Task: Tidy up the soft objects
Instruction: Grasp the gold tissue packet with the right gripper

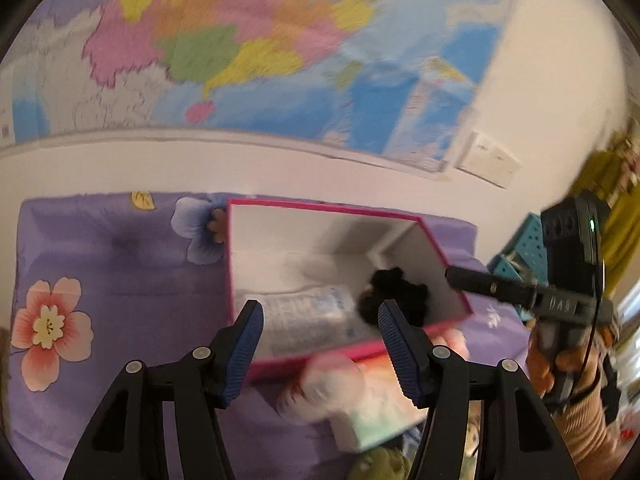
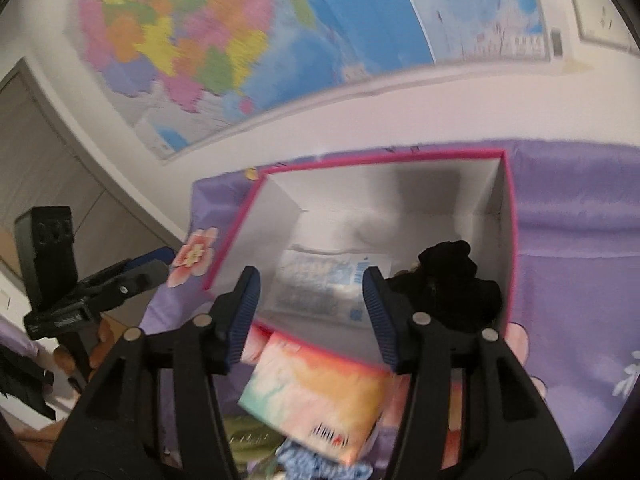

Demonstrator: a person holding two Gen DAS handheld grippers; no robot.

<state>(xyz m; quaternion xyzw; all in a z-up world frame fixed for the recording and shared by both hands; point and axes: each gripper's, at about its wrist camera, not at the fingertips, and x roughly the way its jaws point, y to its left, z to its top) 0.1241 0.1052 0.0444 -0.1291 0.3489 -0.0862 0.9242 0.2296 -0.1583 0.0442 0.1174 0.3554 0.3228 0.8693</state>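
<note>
A pink-rimmed white box (image 1: 320, 208) (image 2: 384, 158) stands open on the purple floral bedspread (image 1: 100, 248) (image 2: 572, 220). Inside lie a white-blue tissue pack (image 1: 312, 316) (image 2: 328, 280) and a black fluffy soft item (image 1: 396, 292) (image 2: 452, 276). A pastel orange-green tissue pack (image 1: 376, 400) (image 2: 316, 396) lies just in front of the box, with a white plush (image 1: 328, 384) beside it. My left gripper (image 1: 320, 344) is open and empty above the box's near edge. My right gripper (image 2: 310, 316) is open and empty over the near edge too; it also shows in the left wrist view (image 1: 560, 288).
A coloured wall map (image 1: 248, 48) (image 2: 280, 40) hangs behind the bed. A wall switch (image 1: 488, 160) is at the right. A teal perforated basket (image 1: 524, 248) and a green soft item (image 1: 380, 464) lie near the bed's edge. The left gripper shows at the left of the right wrist view (image 2: 100, 284).
</note>
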